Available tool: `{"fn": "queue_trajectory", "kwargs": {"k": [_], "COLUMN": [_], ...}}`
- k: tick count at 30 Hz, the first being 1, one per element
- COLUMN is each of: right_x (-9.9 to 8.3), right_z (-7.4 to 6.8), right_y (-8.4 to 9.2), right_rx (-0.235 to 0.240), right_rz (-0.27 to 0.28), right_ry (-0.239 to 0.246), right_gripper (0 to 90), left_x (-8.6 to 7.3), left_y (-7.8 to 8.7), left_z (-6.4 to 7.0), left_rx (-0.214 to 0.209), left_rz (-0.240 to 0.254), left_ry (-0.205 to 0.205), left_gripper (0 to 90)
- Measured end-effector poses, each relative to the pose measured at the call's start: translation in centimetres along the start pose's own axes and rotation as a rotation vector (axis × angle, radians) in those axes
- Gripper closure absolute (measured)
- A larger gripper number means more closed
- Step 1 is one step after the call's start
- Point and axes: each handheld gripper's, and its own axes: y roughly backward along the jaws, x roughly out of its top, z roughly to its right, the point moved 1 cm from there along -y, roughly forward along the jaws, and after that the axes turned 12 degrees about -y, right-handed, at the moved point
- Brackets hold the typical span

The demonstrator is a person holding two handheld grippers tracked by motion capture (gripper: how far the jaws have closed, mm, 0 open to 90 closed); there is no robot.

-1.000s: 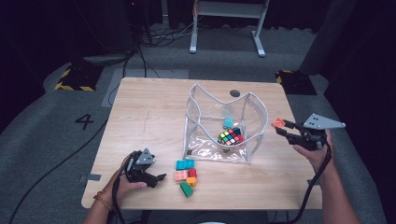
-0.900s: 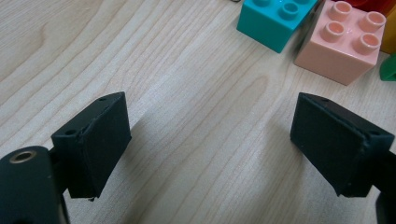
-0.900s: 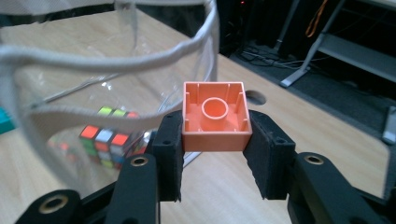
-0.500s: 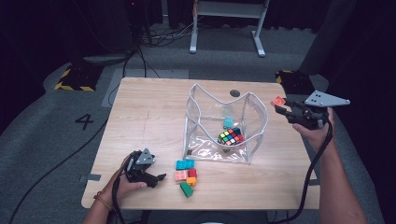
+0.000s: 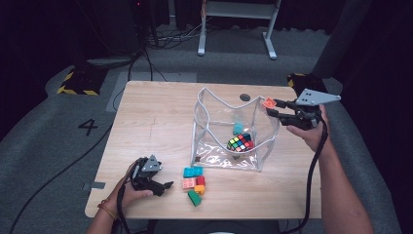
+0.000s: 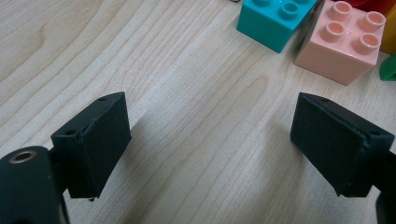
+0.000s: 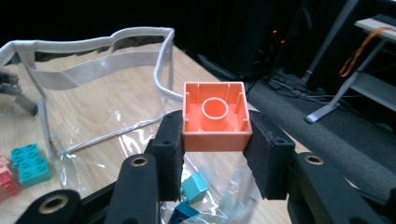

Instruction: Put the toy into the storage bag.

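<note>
Orange building block (image 7: 214, 116), hollow underside facing the camera, sits pinched between the two black pads of the right gripper (image 7: 214, 149), held in the air just above the right rim of the clear plastic pouch (image 5: 234, 131). Inside the pouch lie a colour-tiled puzzle cube (image 5: 240, 143) and a teal block (image 5: 237, 128). On the wooden table (image 5: 156, 117), the left gripper (image 6: 210, 140) rests with jaws spread wide and nothing between them, near a loose cluster: teal brick (image 6: 275, 21), pink brick (image 6: 343, 39), green piece (image 5: 194, 197).

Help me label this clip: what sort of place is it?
Probably a recording studio or lab: black curtained walls, a grey carpeted floor with a marked "4", and loose black cables.
</note>
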Motion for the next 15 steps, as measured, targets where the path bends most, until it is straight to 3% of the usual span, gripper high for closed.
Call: {"fn": "queue_trajectory", "kwargs": {"k": [3, 8, 15], "right_x": [0.4, 1.3, 2.1], "right_z": [-0.6, -2.1, -3.5], "right_y": [-0.7, -2.3, -4.7], "right_rx": [0.025, 0.07, 0.106], "right_rz": [-0.025, -0.07, -0.162], "right_ry": [0.025, 0.112, 0.161], "right_gripper": [59.2, 59.2, 59.2], "left_x": [0.0, 0.0, 0.0], "left_y": [0.0, 0.0, 0.0], "left_z": [0.0, 0.0, 0.0], "left_rx": [-0.001, 0.0, 0.0], "left_rz": [0.0, 0.0, 0.0], "left_ry": [0.0, 0.0, -0.001], "left_gripper": [12.2, 12.2, 12.2]}}
